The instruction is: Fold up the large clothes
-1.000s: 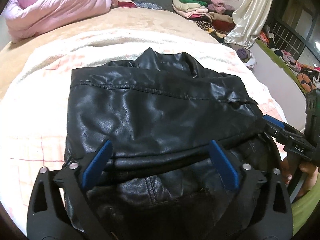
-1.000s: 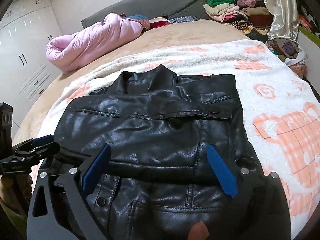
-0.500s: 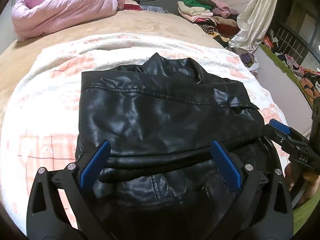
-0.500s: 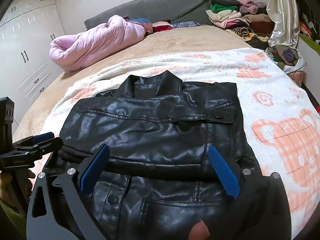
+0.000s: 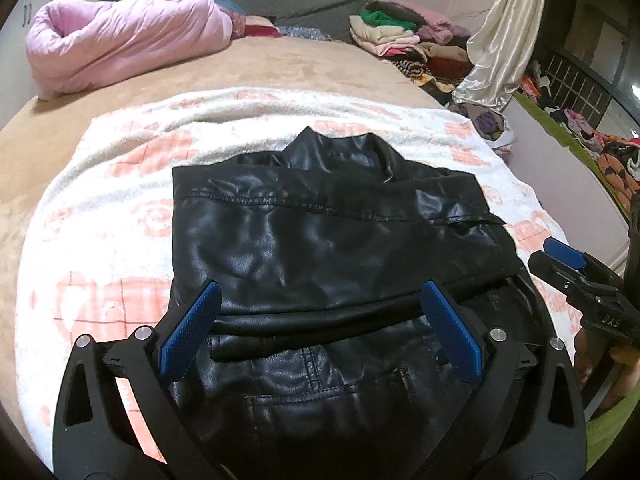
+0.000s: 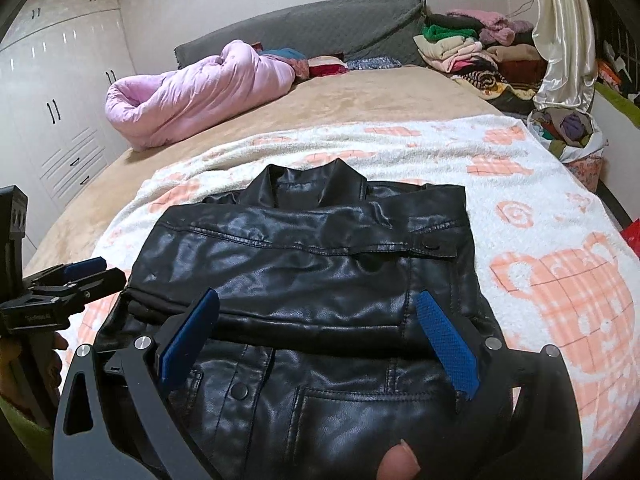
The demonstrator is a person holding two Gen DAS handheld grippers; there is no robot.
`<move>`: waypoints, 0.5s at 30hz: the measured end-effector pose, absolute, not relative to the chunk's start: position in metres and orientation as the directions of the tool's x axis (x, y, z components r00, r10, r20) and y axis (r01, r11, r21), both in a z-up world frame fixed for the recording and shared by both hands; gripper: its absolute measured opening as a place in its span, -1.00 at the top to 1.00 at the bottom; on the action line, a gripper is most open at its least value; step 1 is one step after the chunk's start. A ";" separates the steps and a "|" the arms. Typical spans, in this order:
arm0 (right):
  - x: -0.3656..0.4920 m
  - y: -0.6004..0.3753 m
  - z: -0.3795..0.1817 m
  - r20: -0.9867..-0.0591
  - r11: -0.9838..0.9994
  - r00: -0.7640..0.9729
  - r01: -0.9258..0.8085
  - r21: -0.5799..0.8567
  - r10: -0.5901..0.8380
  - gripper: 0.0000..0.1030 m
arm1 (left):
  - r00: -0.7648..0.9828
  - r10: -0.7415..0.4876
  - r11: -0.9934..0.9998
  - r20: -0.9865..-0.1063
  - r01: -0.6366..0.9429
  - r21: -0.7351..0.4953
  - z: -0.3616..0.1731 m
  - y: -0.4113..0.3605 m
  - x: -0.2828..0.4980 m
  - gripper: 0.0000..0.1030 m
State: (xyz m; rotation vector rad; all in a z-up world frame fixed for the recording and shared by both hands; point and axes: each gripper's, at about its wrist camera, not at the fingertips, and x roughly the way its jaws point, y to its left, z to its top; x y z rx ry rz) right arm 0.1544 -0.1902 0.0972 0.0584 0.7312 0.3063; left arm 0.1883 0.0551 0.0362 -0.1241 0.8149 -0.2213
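Where both frames crop its hem, black leather jacket [image 5: 320,240], collar toward headboard [image 6: 320,28]; left gripper [image 5: 320,304] and right gripper [image 6: 316,312] spread wide, empty.

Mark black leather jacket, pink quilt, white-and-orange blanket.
black leather jacket [image 5: 320,248]: left wrist view, folded-over panel.
pink quilt [image 6: 192,96]: right wrist view, middle of the roll.
white-and-orange blanket [image 6: 540,208]: right wrist view, bare patch right of jacket.

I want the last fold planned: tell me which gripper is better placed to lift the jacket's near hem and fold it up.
Neither clearly. Both the left gripper and the right gripper hang open over the near half of the black leather jacket, each on its own side. Using both together is likely best.
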 end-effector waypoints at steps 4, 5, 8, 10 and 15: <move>0.148 -0.190 0.104 -0.638 0.953 0.709 -0.260 0.156 0.299 -0.91 | 0.677 -0.227 0.974 -0.700 0.137 -0.183 0.042 0.054 0.184 -0.81; 0.146 -0.191 0.106 -0.635 0.952 0.711 -0.264 0.158 0.302 -0.91 | 0.680 -0.225 0.974 -0.697 0.134 -0.183 0.044 0.054 0.183 -0.81; 0.140 -0.192 0.111 -0.628 0.950 0.715 -0.270 0.158 0.307 -0.91 | 0.696 -0.216 0.976 -0.685 0.130 -0.175 0.051 0.052 0.176 -0.82; 0.135 -0.193 0.114 -0.623 0.949 0.718 -0.274 0.157 0.310 -0.91 | 0.707 -0.214 0.976 -0.674 0.129 -0.175 0.054 0.050 0.169 -0.82; 0.121 -0.198 0.122 -0.610 0.946 0.727 -0.288 0.148 0.316 -0.91 | 0.715 -0.221 0.974 -0.663 0.122 -0.193 0.056 0.046 0.152 -0.82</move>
